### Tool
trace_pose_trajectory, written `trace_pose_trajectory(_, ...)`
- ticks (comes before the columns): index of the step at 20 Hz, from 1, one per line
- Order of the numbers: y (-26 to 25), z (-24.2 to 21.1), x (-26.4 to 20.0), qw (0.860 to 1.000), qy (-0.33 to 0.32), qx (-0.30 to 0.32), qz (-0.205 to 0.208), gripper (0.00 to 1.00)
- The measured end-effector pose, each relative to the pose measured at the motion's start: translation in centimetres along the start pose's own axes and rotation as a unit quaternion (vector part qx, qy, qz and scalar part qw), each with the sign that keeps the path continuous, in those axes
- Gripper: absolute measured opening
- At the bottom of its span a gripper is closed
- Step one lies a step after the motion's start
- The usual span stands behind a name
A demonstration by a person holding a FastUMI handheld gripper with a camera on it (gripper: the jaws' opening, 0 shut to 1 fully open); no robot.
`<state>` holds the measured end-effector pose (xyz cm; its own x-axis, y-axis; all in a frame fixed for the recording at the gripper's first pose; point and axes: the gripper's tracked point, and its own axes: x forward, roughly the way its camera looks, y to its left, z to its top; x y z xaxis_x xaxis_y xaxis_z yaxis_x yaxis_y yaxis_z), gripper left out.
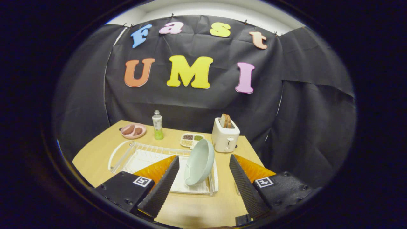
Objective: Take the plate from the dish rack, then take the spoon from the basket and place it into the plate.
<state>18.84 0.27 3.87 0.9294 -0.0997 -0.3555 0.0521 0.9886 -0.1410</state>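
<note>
Plate [199,162] still stands tilted on edge in the white dish rack [127,149] on the counter [95,159], just ahead between the wide-open empty fingers [203,187] (nothing picked yet, spoon step pending).

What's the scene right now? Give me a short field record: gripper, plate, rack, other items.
gripper: open, fingers spread wide, touching nothing
plate: pale green, standing on edge and tilted in the rack, between and just ahead of the fingers
rack: white wire, on the table
beyond rack: pink dish with food, bottle, small tray, toaster with bread
task stage: plate not yet gripped
</note>
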Motion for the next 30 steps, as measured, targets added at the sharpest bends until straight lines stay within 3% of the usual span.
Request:
trace_pose_trajectory(11,-1.6,2.0,10.2,0.988,0.143,-0.057,0.006,0.97)
trace_pose_trajectory(16,-2.2,0.3,13.4,0.966,0.247,-0.071,-0.009,0.8)
trace_pose_trajectory(19,-2.4,0.2,14.6,0.953,0.287,-0.088,-0.028,0.75)
trace_pose_trajectory(22,-1.3,0.1,15.4,0.94,0.328,-0.088,-0.024,0.45)
trace_pose_trajectory(26,0.2,-0.1,16.2,0.924,0.364,-0.111,-0.048,0.25)
trace_pose_trajectory(30,0.8,0.4,16.0,0.921,0.363,-0.123,-0.066,0.22)
